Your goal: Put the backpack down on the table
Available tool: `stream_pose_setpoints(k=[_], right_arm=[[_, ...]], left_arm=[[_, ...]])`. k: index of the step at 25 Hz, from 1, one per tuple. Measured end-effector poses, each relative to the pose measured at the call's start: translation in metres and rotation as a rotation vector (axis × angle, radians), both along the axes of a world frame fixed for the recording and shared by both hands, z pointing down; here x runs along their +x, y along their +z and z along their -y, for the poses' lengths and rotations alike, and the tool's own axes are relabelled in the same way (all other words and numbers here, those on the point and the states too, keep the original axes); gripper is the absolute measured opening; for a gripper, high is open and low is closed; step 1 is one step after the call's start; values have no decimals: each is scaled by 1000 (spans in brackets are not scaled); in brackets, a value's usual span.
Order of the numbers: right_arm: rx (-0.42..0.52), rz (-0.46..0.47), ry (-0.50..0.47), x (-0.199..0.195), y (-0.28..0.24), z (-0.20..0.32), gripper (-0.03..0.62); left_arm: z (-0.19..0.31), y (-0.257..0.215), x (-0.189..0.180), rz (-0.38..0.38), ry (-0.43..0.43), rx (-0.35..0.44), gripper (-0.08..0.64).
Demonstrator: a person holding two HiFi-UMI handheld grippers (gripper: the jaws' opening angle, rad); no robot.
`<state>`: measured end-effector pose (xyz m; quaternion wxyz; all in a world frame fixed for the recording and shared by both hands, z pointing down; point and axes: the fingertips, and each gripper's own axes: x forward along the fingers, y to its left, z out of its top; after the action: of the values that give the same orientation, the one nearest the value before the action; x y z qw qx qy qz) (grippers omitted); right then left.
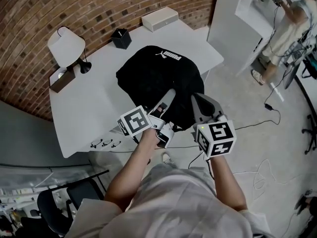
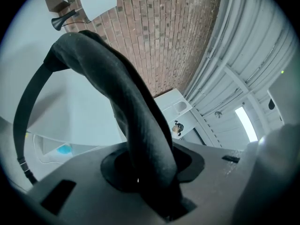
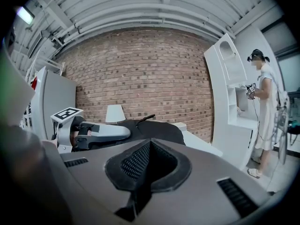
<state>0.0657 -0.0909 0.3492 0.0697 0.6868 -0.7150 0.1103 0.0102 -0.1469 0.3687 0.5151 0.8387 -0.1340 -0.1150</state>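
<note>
A black backpack point(image 1: 158, 76) with a white logo hangs over the near right part of the white table point(image 1: 94, 108); whether its bottom rests there I cannot tell. My left gripper point(image 1: 167, 99) is shut on a padded black shoulder strap point(image 2: 122, 93), which arches up out of the jaws in the left gripper view. My right gripper point(image 1: 198, 105), close beside it, is shut on a fold of black mesh fabric point(image 3: 140, 161) of the backpack. In the right gripper view the backpack's body point(image 3: 159, 130) bulges just ahead, with the left gripper point(image 3: 93, 132) to its left.
On the table stand a white lamp point(image 1: 66, 46), a brown box point(image 1: 62, 79), a black holder point(image 1: 121, 37) and a white box point(image 1: 159, 18) near the brick wall. A white shelf unit point(image 1: 242, 14) and a person point(image 1: 287, 29) are at the right. Cables lie on the floor; a chair point(image 1: 54, 202) is at my left.
</note>
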Motion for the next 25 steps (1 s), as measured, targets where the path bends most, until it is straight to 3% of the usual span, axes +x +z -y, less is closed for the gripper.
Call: stream_pose_setpoints(k=[15, 25], right_arm=[[6, -14, 24, 5, 6, 60, 2], [3, -15, -52, 31, 18, 122, 2]], left_arm=[[59, 17, 6, -2, 9, -31, 137], [118, 36, 30, 1, -82, -66, 140]])
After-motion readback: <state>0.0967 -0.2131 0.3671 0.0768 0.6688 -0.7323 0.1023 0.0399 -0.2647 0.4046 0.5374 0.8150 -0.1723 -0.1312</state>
